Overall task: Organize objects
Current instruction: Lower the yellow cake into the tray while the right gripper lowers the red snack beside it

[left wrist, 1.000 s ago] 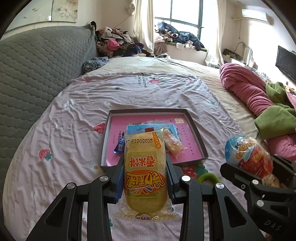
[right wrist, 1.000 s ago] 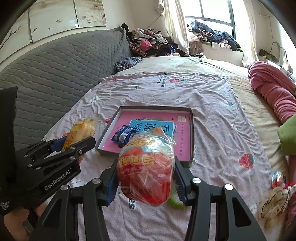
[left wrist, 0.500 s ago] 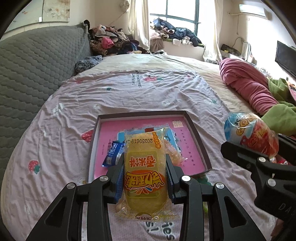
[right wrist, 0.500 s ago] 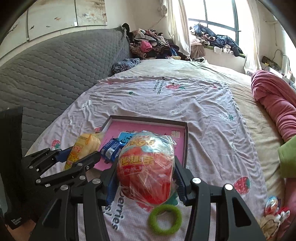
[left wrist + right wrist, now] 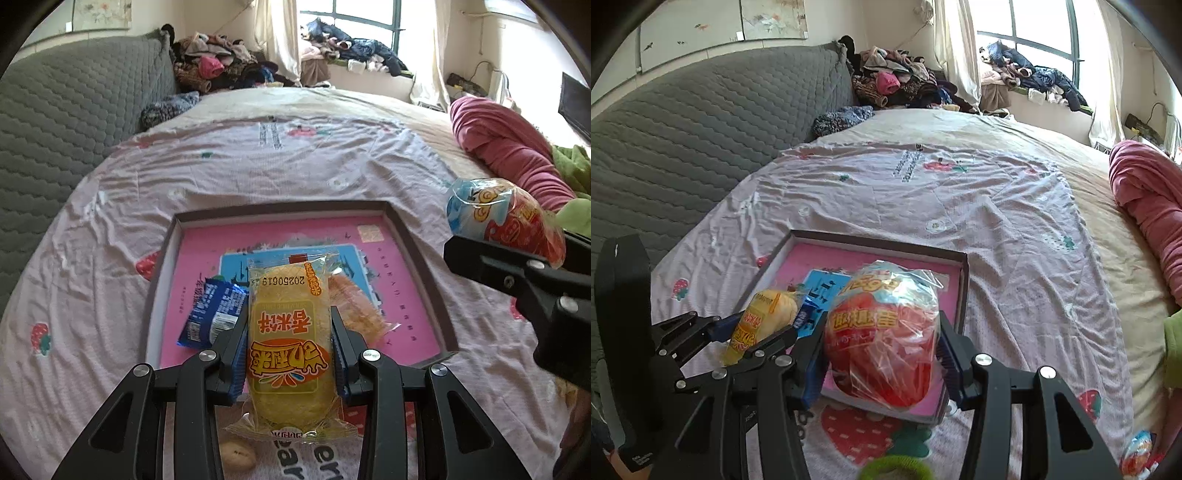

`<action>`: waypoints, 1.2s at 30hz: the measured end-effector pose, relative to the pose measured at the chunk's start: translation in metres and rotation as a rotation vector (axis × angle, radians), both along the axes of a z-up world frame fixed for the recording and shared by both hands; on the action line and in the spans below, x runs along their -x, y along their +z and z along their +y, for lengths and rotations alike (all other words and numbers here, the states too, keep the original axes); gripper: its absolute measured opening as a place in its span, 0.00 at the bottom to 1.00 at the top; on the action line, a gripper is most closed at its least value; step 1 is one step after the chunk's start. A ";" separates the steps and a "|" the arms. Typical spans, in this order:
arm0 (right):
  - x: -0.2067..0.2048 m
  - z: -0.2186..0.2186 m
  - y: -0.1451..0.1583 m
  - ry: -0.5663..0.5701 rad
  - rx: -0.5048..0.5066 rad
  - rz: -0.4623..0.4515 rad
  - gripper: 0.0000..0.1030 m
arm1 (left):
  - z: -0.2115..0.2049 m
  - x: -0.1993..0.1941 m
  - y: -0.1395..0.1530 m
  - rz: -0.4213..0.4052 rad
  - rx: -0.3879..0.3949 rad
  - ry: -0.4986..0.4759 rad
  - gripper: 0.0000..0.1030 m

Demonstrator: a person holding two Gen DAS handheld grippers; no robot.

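2 grippers now closer over pink tray [image 5: 417,266]; left gripper [image 5: 290,354] clamps yellow snack pack [image 5: 288,332]; right gripper [image 5: 882,354] clamps red snack bag [image 5: 882,347]; drop-off near.

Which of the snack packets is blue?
The small blue packet lying in the pink tray, left of the yellow packet held by the left gripper; the others are yellow, orange or red.

Blue packet [image 5: 210,312] and wafer [image 5: 354,306] crowd tray [image 5: 417,266].

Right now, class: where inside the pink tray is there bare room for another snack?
The pink tray is bare along its far rim and right side. The near-left is crowded: blue packet, orange snack, and the yellow cake in the left claw.
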State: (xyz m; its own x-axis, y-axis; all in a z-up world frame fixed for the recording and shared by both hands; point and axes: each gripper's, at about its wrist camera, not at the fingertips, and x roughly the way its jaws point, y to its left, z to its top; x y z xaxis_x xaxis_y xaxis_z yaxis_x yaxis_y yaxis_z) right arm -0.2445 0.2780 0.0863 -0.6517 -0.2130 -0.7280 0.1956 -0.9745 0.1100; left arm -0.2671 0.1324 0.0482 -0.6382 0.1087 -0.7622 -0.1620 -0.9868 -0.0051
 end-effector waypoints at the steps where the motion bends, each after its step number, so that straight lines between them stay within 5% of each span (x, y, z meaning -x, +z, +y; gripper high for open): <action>1: 0.003 0.000 -0.004 0.001 -0.001 -0.005 0.51 | 0.000 0.003 -0.004 -0.005 0.002 -0.001 0.37; 12: 0.037 0.003 -0.053 0.014 -0.021 -0.043 0.51 | 0.005 0.030 -0.037 -0.023 0.018 -0.001 0.37; 36: 0.069 0.006 -0.075 0.007 -0.055 -0.046 0.51 | 0.008 0.046 -0.062 -0.019 0.024 0.004 0.37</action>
